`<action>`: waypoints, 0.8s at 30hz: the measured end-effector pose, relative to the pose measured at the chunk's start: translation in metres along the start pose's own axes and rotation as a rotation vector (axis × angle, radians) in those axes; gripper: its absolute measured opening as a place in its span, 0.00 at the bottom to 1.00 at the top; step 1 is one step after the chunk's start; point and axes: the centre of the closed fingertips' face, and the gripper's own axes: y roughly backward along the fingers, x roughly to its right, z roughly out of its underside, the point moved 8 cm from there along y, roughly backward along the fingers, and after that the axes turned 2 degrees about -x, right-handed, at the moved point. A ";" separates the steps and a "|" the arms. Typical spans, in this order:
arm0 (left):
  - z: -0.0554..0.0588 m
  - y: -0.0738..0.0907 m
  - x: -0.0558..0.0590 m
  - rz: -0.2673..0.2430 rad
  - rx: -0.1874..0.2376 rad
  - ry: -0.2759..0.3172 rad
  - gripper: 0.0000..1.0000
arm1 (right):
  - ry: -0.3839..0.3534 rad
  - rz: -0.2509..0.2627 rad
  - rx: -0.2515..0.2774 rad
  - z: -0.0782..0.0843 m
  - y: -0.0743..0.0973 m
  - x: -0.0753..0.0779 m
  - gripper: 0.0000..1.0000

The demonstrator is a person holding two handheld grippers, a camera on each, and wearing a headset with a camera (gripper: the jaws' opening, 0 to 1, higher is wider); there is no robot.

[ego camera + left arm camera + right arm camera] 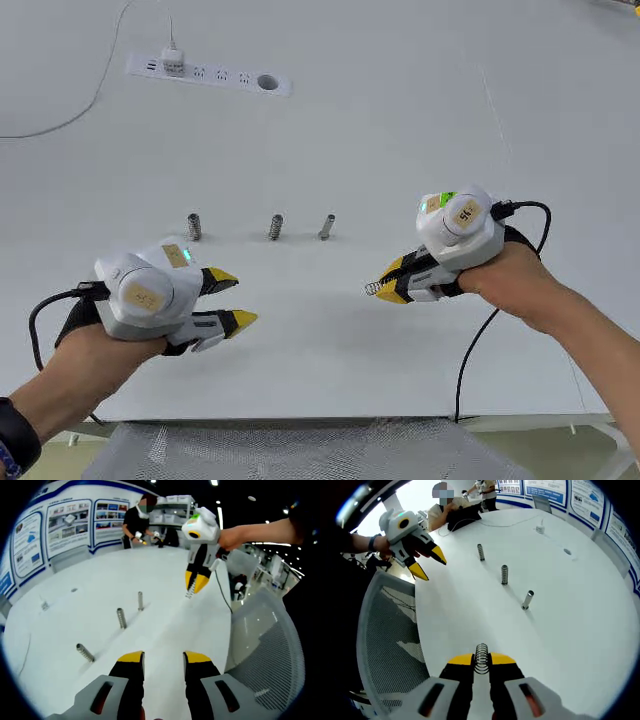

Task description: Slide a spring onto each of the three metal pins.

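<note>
Third spring in the right gripper, one pin bare

In my head view three metal pins stand in a row across the middle of the white table (350,130). The left pin (194,227) and the middle pin (276,227) each carry a coiled spring. The right pin (327,227) is bare, plain and smooth.

My right gripper (392,283) sits at centre right of the frame, lower than the row and well apart from the bare pin. Its yellow-tipped jaws are clamped on a loose spring (373,289) that pokes out past the tips. In the right gripper view, the coil stands upright between the closed tips at the bottom centre.

My left gripper (240,297) is at lower left, jaws spread apart with nothing between them.

A power strip (208,74) lies at upper left
</note>
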 end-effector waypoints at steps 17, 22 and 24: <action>0.015 0.017 -0.026 -0.115 0.012 0.093 0.39 | -0.001 0.017 -0.031 -0.013 -0.003 0.026 0.12; 0.019 0.022 -0.032 -0.135 0.016 0.114 0.42 | 0.003 0.021 -0.032 -0.021 -0.005 0.033 0.12; 0.020 0.024 -0.036 -0.143 0.019 0.126 0.43 | 0.006 0.023 -0.032 -0.025 -0.005 0.035 0.12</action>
